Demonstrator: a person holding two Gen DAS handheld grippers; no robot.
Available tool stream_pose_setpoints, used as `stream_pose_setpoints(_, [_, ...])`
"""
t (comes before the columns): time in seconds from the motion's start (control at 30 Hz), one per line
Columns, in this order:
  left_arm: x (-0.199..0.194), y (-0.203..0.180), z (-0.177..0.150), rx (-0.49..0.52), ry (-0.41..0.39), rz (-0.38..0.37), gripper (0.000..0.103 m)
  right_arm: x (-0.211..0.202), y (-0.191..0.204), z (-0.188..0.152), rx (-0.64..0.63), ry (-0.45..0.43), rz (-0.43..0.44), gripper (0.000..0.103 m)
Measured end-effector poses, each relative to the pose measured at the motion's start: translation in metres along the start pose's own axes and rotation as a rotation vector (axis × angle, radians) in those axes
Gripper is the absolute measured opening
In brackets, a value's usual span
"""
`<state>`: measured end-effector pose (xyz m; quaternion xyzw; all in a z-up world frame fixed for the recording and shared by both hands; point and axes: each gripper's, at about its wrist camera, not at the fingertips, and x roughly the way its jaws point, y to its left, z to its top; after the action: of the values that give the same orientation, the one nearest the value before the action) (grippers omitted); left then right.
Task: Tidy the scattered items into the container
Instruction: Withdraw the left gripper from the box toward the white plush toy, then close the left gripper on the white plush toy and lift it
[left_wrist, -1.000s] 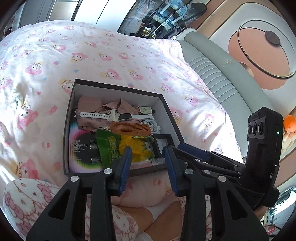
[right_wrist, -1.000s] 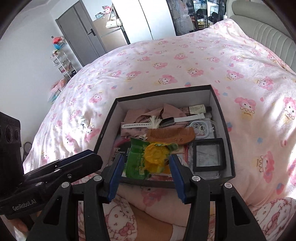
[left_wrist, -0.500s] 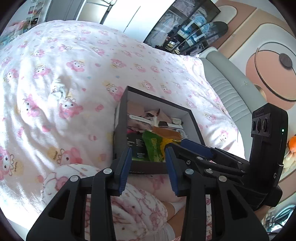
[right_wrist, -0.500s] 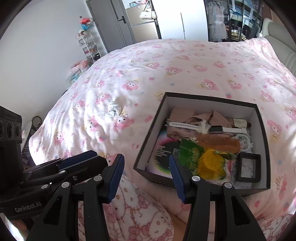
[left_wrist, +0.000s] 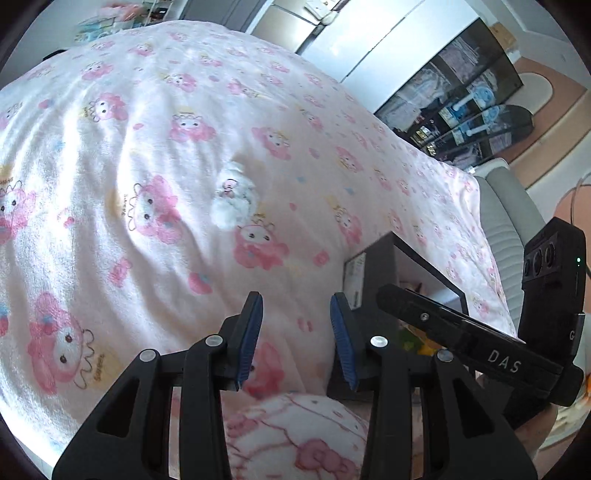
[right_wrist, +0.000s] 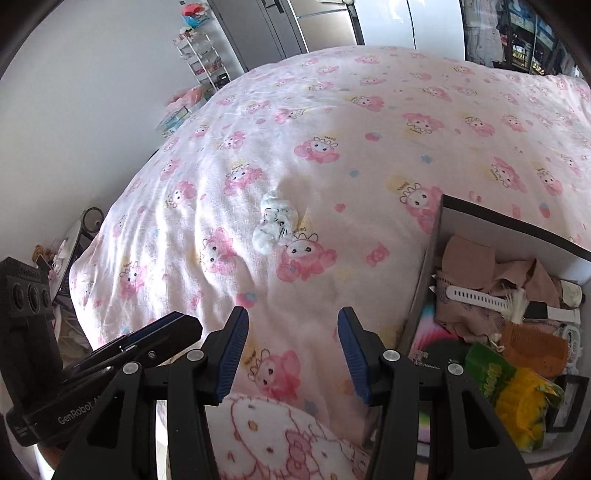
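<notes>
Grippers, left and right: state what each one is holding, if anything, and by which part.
Nothing is held. The left gripper and the right gripper both stand open over the pink bedcover, with only cloth showing between their jaws.

The box (left_wrist: 373, 273) was largely hidden behind the right gripper (left_wrist: 443, 321) in the left view, its far end cut off by the right view's edge, and shelf (right_wrist: 201, 55) items beyond it were too small to identify.

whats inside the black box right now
In the box: tan cloth, white watch, brown comb, green-yellow packet. What lies beneath them is mostly covered.
</notes>
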<state>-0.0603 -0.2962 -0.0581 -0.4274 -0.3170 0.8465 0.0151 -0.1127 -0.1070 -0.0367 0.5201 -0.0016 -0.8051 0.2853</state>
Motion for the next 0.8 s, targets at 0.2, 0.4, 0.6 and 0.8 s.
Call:
stream_pose_setpoints(0.2, [0.054,0.050,0.037,-0.129,0.030,-0.007,0.038,0.068,0.000,0.040,0.030,0.089,0.008,0.046])
stream_pose_setpoints(0.4, [0.110,0.076,0.064,-0.195,0.084,-0.023,0.041,0.124,-0.014,0.055,0.093,0.157,0.010,0.046])
stream_pose_setpoints(0.6, [0.154,0.092,0.081,-0.234,0.117,-0.011,0.051,0.147,-0.025,0.055,0.125,0.182,0.018,0.046])
stream_pose_setpoints(0.8, [0.161,0.087,0.079,-0.232,0.157,-0.043,0.020,0.145,-0.036,0.050,0.175,0.173,0.027,0.046])
